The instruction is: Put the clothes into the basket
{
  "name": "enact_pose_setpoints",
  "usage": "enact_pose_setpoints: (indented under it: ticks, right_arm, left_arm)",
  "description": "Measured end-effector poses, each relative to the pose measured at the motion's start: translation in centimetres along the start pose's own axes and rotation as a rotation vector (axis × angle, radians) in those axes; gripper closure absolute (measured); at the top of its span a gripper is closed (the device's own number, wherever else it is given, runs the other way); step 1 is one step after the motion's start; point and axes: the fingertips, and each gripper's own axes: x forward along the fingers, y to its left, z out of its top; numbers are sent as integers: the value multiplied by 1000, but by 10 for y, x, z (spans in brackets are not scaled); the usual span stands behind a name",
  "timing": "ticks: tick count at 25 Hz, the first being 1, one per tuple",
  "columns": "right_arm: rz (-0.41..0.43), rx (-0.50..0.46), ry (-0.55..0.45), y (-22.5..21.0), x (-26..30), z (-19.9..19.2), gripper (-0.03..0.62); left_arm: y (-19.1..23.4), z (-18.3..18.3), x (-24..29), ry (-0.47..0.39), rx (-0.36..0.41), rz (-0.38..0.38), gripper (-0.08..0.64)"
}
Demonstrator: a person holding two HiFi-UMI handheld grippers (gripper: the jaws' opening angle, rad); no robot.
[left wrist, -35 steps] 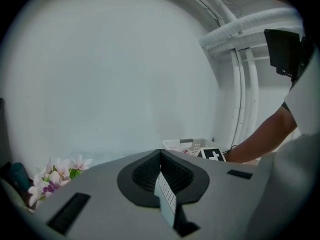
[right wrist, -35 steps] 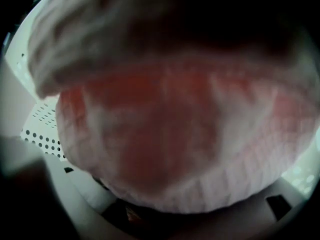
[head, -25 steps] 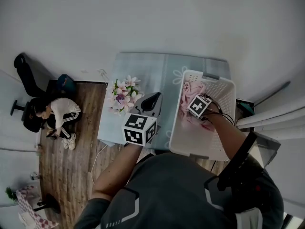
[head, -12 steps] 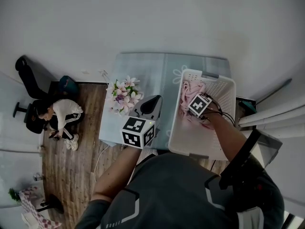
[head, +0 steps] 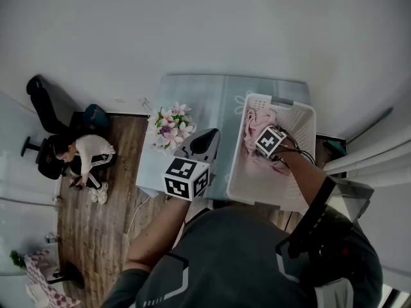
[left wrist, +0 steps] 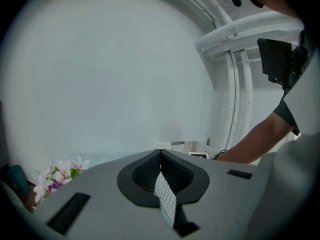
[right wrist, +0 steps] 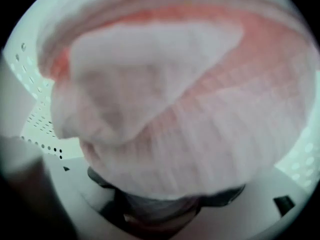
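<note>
The right claw (head: 268,144), nose-down in the basket (head: 307,132) on the table (head: 212,98), has just been opening its jaws wide, so the pink garment (head: 257,122) lies loose between them inside the basket. This drop looks done; the left claw (head: 210,135) hangs closed and empty

White wall (head: 205,24) stands behind a pale table (head: 205,101); wood floor (head: 96,236) and black chair (head: 40,98) at left.
</note>
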Motion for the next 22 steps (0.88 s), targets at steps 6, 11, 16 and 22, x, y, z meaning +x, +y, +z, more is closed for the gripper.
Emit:
enact_pose_setpoints:
  ticks: [6, 11, 16, 22]
  right_arm:
    - [9, 3, -33, -3, -37, 2, 147]
    - [-4, 37, -133, -3, -81, 15, 147]
    - [-17, 35, -320, 3, -151, 39, 147]
    - [-38, 58, -513, 12, -216, 41, 149]
  left_arm:
    - [-15, 9, -12, -32, 17, 17, 551]
    - [-28, 21, -22, -67, 23, 33, 551]
    - [-42, 33, -31, -95, 30, 57, 551]
    - [-60, 46, -51, -179, 39, 93, 551]
